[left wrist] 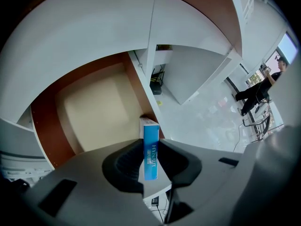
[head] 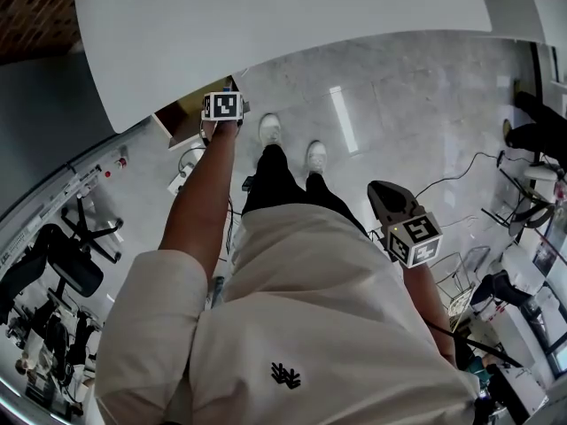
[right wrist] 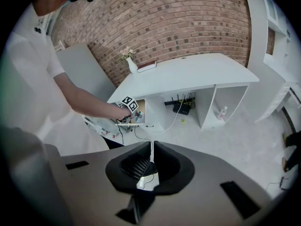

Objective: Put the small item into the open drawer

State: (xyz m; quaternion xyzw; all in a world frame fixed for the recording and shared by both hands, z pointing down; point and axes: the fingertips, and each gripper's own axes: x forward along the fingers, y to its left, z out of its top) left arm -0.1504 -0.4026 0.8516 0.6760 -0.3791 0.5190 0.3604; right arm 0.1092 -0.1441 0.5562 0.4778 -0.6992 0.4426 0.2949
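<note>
- Small item [left wrist: 149,126] = slim blue-and-white box, held in left tongs [left wrist: 150,145]. Pads pinch its two broad faces, narrow blue edge faces the cam.
- Box long axis runs along the jaws, pointing fwd and away from the tongs. About half sticks out past the tips.
- Drawer [left wrist: 96,109] is pulled out from under the white worktop [head: 266,25]: brown walls, pale bare bottom, nothing in it that I can see.
- Key relation: in left gripper view the drawer's bottom lies ahead and to the left of the box. Box's far end lines up w/ the drawer's right-hand wall, near its front corner, not over the middle. Height above the rim: can't tell.
- Head view agrees: left arm stretched fwd, marker cube right by the drawer's edge under the worktop.
- Right tongs [right wrist: 149,154] pressed together, nothing betw. them. Held low at the person's right side, well apart from drawer, looking across the room at the left hand.
- Left is clearly the nearer one and already has the box, so right has no part in this.
- Judgement: carry nearly done, release not yet. Next move prob. needs a small shift left so the box clears the wall, then spread the jaws.
- Risk: letting go here could land it on the rim and tip it to the floor [left wrist: 207,117].
</note>
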